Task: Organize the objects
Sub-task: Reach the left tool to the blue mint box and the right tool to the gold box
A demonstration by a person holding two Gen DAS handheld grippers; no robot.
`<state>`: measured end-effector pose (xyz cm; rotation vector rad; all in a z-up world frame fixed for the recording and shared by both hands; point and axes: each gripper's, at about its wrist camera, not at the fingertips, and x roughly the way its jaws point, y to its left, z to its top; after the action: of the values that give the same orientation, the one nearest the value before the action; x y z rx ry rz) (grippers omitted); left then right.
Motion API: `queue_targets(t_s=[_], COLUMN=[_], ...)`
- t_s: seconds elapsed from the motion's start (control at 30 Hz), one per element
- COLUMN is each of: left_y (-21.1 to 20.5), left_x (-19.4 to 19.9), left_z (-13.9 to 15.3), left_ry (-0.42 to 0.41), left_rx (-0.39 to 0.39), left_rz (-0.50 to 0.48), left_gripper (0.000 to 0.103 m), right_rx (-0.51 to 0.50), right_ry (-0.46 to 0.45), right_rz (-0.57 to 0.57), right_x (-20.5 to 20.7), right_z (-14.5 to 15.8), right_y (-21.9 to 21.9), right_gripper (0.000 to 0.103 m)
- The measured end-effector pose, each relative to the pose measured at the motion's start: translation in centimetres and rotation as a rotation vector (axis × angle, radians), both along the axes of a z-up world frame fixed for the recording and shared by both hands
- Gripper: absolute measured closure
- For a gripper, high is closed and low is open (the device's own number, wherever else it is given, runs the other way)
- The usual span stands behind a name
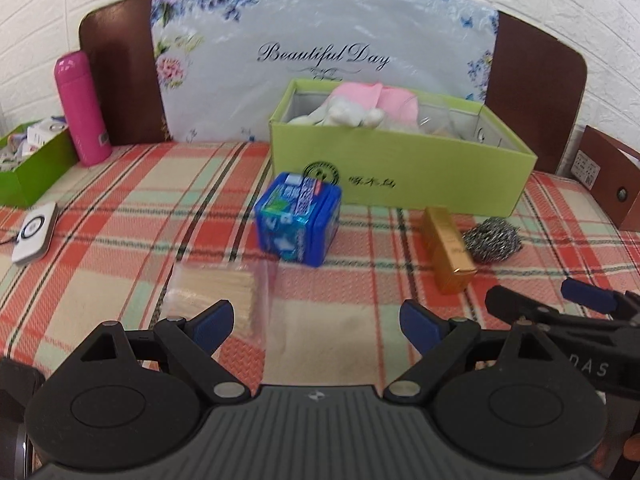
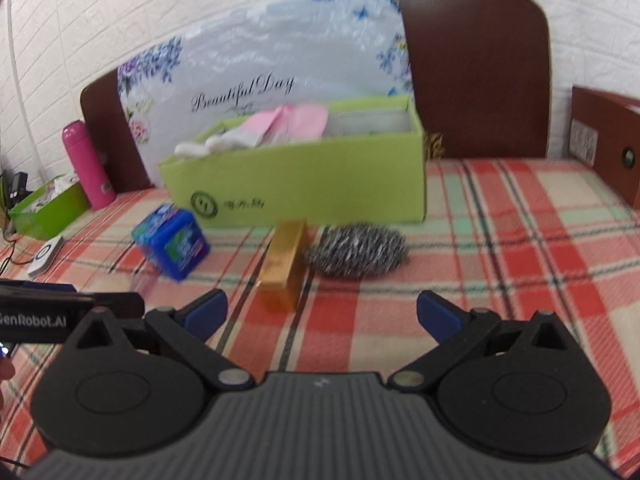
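Both jaws released: left gripper (image 1: 316, 322), right gripper (image 2: 322, 312) held nothing. Gold box (image 2: 284, 266) lay on plaid cloth (image 2: 520, 240), touching steel scourer (image 2: 356, 251), near green box (image 2: 304, 184).

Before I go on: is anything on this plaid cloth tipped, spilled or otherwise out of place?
The blue plastic box sits tilted on one edge instead of flat. A gold rectangular box, a steel wire scouring ball and a clear bag of wooden sticks lie loose outside the light green cardboard box. Nothing looks spilled or broken.
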<state>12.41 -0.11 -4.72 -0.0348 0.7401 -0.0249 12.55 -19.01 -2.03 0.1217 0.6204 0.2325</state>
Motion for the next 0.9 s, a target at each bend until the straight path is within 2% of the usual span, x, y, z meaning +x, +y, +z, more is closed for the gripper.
queue_targets(t_s=[0.27,0.47,0.53,0.57,0.6,0.9], left_y=[2.7,3.0,2.9,2.9,2.8,0.6], left_x=[0.3,1.9,2.9,3.4,4.0,10.0], left_z=[-1.0,-0.8,-0.5,-0.4,-0.2,-0.7], left_ry=[0.022,0.008,-0.002,-0.008,-0.014,0.001], left_rx=[-0.014,-0.001,0.004,0.003,0.003,0.047], left_rz=[0.055,0.030,0.025,0.019,0.015,-0.001], left_gripper=[0.010,0.010,0.010,0.010,0.010,0.010], right_rx=[-0.017,-0.057,-0.072,-0.086,-0.086,-0.074], right_ry=[0.035,0.024,0.033,0.041,0.047,0.067], right_rz=[0.073,0.093,0.091,0.087,0.087,0.100], right_x=[1.6,4.1,4.8,5.1,5.1,1.3], right_z=[-0.9,-1.4,-1.7,-1.9,-1.9,-1.6], right_y=[3.0,5.2,5.6,5.7,5.6,3.6], right_gripper=[0.021,0.038,0.058,0.074,0.078,0.080])
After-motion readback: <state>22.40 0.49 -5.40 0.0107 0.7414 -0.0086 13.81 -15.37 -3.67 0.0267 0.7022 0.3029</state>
